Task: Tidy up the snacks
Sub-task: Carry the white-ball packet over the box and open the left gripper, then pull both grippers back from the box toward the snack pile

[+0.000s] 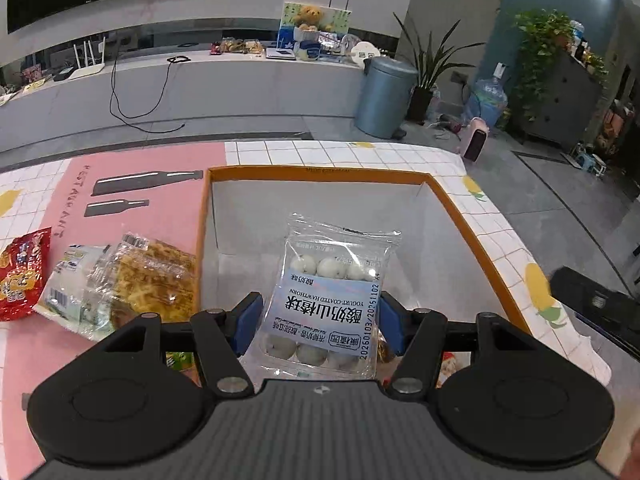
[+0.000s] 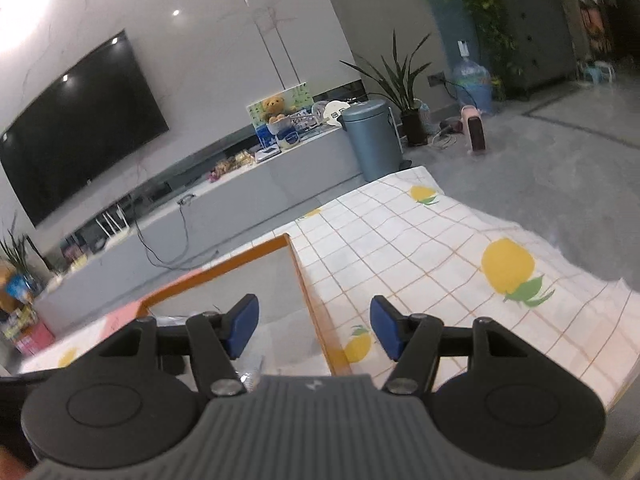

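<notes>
The left tongs (image 1: 320,322) clamp a clear packet of white yogurt-coated hawthorn balls (image 1: 334,300) by its two side edges, holding it above the open orange-rimmed white box (image 1: 476,224). Left of the box, a waffle packet (image 1: 148,276) and a red snack bag (image 1: 22,276) lie on the surface. The right tongs (image 2: 314,328) stand apart, empty, over the box's right rim (image 2: 316,316); a crinkled wrapper (image 2: 252,372) seemingly lies beneath them.

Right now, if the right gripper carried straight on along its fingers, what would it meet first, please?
Probably the orange rim of the box, or the tablecloth beside it; the open right gripper is empty, and depth is unclear.
</notes>
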The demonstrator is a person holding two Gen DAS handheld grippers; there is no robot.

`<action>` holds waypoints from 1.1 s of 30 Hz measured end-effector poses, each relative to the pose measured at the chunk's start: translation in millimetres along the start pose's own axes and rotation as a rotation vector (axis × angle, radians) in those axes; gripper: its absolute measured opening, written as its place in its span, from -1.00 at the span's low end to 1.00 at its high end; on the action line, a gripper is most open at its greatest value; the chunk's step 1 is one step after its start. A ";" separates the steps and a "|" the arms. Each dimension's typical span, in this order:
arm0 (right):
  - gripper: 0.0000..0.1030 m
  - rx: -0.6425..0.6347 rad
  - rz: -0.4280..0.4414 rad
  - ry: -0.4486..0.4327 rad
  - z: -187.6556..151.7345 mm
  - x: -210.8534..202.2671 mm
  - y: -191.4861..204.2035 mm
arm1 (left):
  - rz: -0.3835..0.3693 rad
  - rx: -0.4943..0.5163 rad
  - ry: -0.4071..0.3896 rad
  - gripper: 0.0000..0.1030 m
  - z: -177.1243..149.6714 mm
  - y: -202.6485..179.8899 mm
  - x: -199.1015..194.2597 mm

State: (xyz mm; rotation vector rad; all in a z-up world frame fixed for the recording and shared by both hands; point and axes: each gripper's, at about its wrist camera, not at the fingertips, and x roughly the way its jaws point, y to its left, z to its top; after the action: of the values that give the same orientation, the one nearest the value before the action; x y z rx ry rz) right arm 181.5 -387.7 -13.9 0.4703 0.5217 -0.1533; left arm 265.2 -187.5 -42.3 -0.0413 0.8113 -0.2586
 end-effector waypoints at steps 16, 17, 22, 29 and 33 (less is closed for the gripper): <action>0.18 0.062 0.072 0.014 -0.7 5.0 2.1 | -0.003 0.071 -0.092 0.81 17.0 -5.0 3.6; 0.18 0.061 0.070 0.012 -1.6 4.6 1.7 | 0.005 0.100 -0.115 0.82 14.9 -5.6 -3.0; 0.18 0.064 0.081 -0.004 -1.4 1.0 3.1 | 0.041 0.226 -0.160 0.83 6.4 -8.8 -41.9; 0.18 0.006 0.157 -0.033 -7.9 -4.6 20.9 | 0.060 0.134 -0.127 0.83 -5.9 30.2 -91.3; 0.18 -0.008 0.233 -0.063 -17.2 -2.4 34.4 | 0.053 0.073 -0.130 0.83 -19.1 60.0 -115.1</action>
State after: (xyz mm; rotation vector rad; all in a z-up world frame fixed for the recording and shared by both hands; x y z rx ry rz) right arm 180.7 -349.2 -12.3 0.5134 0.4023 0.0568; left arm 188.3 -100.2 18.3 0.0322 0.6727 -0.2326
